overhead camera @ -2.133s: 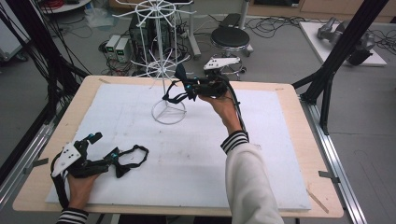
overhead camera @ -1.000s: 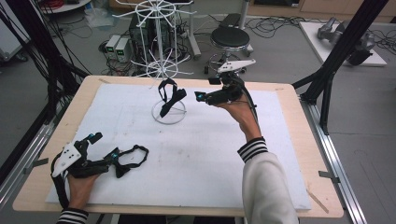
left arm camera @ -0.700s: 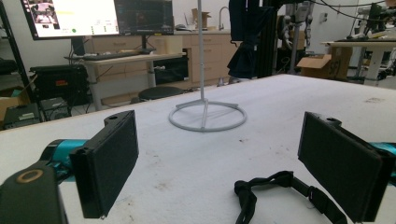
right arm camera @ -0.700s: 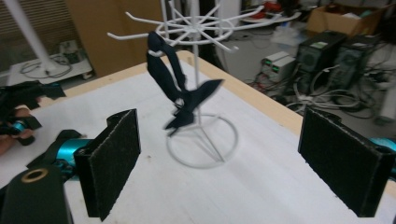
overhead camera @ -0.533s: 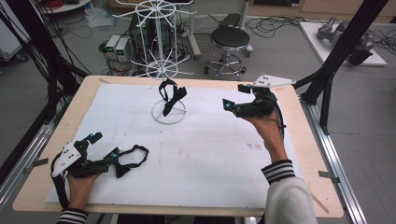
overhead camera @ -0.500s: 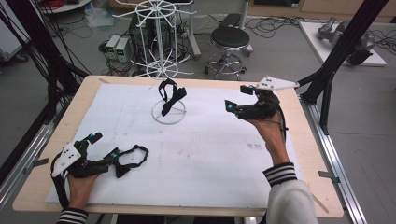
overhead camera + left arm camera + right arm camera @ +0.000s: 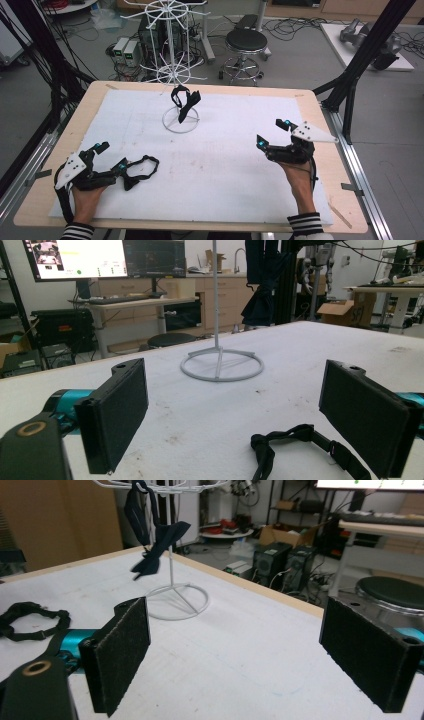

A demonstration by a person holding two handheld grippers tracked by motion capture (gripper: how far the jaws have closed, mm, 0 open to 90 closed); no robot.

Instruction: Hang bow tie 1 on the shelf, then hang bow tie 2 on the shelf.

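A white wire rack (image 7: 176, 60) stands at the table's far middle on a ring base (image 7: 167, 126). A black bow tie (image 7: 184, 102) hangs from it, also seen in the right gripper view (image 7: 150, 535). A second black bow tie with its strap (image 7: 142, 169) lies flat at the near left, just past the tips of my left gripper (image 7: 112, 155). In the left gripper view the strap (image 7: 300, 437) lies low between the open jaws of that gripper (image 7: 240, 405). My right gripper (image 7: 272, 132) hovers open and empty at the right, its jaws (image 7: 245, 650) facing the rack.
A white mat (image 7: 225, 165) covers most of the wooden table (image 7: 330, 165). A black stool (image 7: 245, 42), computer towers and cables sit on the floor beyond the far edge. Black frame posts (image 7: 360, 65) rise at the right and left corners.
My right gripper let go of the bow tie at the rack, leaving it hanging, and drew back to the right and nearer the person. The left gripper stayed put.
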